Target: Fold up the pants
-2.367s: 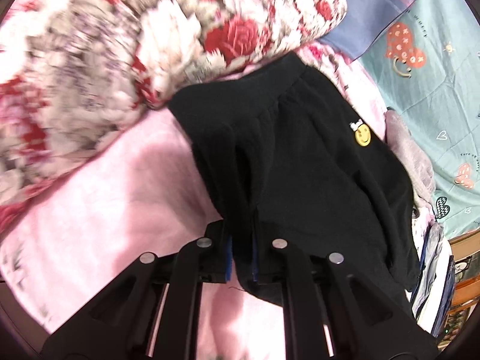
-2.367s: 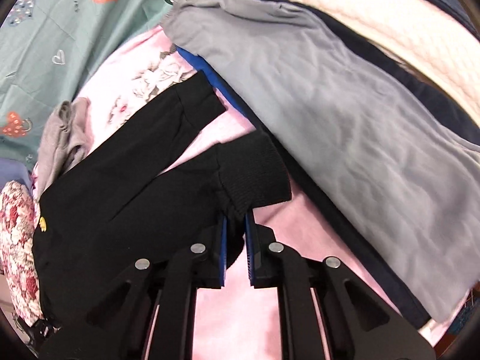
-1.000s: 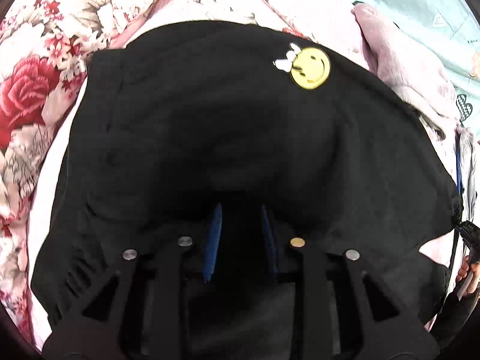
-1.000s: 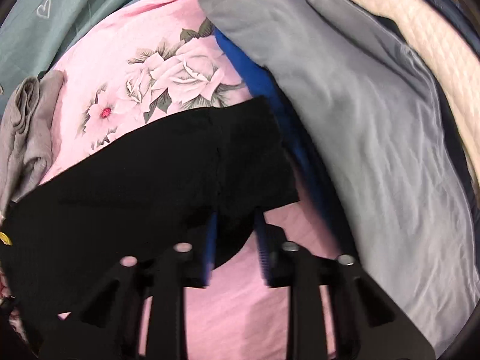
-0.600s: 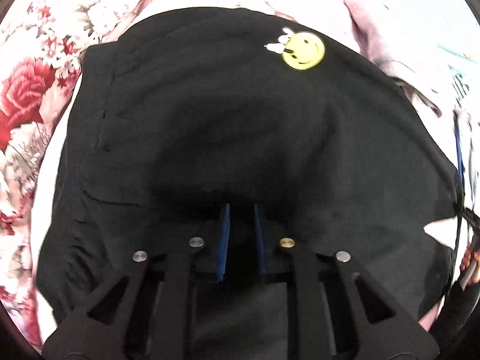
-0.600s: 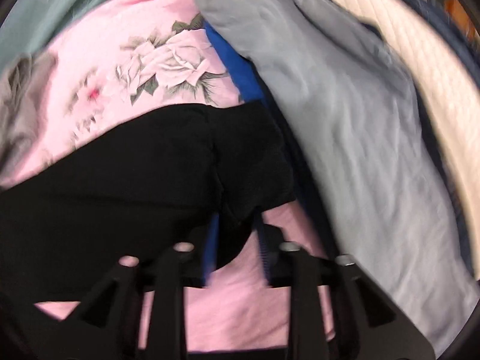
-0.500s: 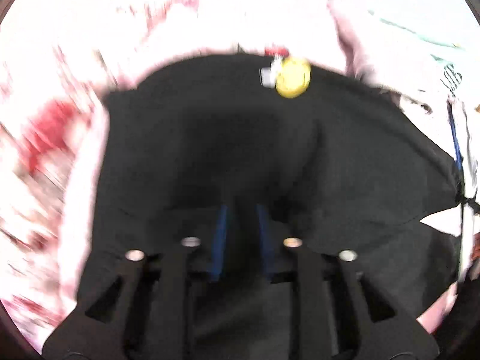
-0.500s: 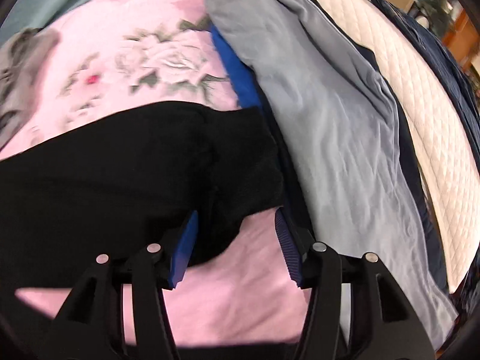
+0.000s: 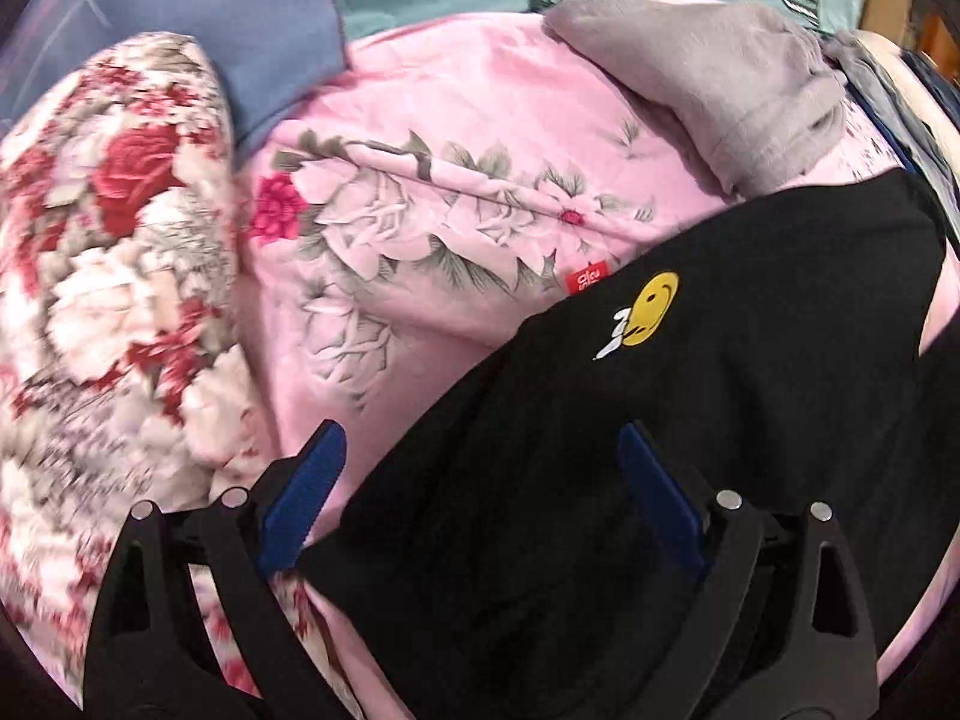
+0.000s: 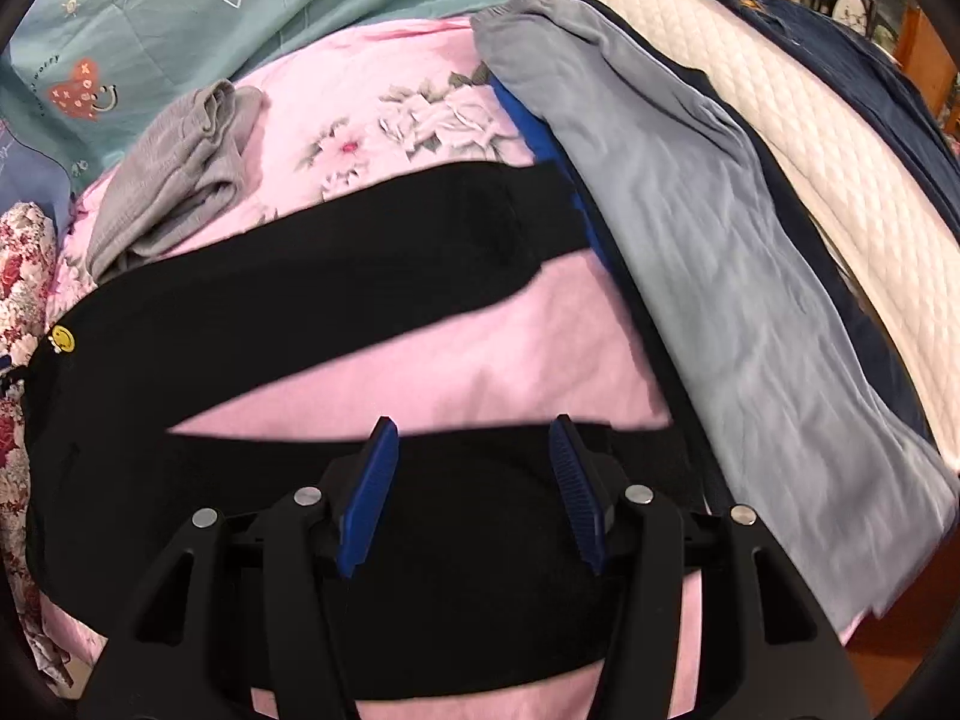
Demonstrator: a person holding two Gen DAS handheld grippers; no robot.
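Note:
The black pants [image 9: 690,420] with a yellow smiley patch [image 9: 654,306] lie spread on the pink floral bedsheet [image 9: 450,180]. My left gripper [image 9: 480,450] is open and empty above the waist end, its blue pads wide apart. In the right wrist view the pants [image 10: 300,312] show two legs forming a V, one leg stretching to the far right, the other under my right gripper [image 10: 474,438], which is open and empty above it.
A red floral quilt [image 9: 108,276] is bunched at the left. A folded grey garment [image 9: 720,78] lies beyond the pants. A long grey garment [image 10: 720,228] over blue and navy clothes, and a white quilted pad [image 10: 840,150], lie at the right.
Both grippers have opened and let go of the black pants, then pulled back and up. The pants now lie flat with the legs apart.

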